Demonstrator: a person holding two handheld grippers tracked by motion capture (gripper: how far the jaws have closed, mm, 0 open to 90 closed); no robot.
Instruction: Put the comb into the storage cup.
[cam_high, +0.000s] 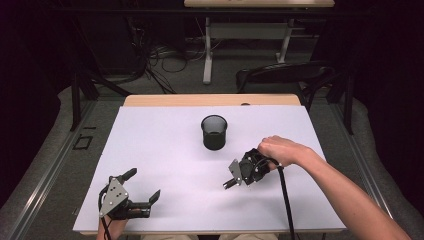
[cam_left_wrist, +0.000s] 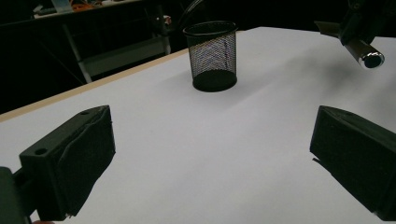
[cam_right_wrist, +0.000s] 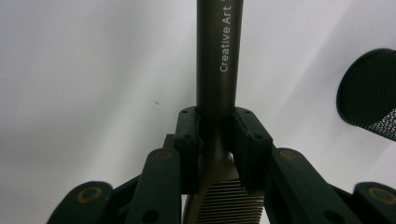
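One mesh cup (cam_high: 214, 132); one pen (cam_right_wrist: 217, 60) clamped in right gripper (cam_right_wrist: 217, 140); left gripper (cam_left_wrist: 212, 149) agape.

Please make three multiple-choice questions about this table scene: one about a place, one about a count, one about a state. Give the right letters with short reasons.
1. Where does the black mesh cup stand on the white table?
A. Near the middle, toward the far edge
B. At the near left corner
C. Between the jaws of the left gripper

2. How many mesh cups are on the table?
A. One
B. Two
C. Three

3. What is the state of the right gripper?
A. Open, with nothing between the jaws
B. Shut on the dark pen
C. Shut on the mesh cup

Answers:
1 A, the high view shows the cup mid-table, beyond both grippers.
2 A, a single cup stands there.
3 B, the right gripper view shows both jaws pressed against the pen's barrel, while the left gripper stands open.
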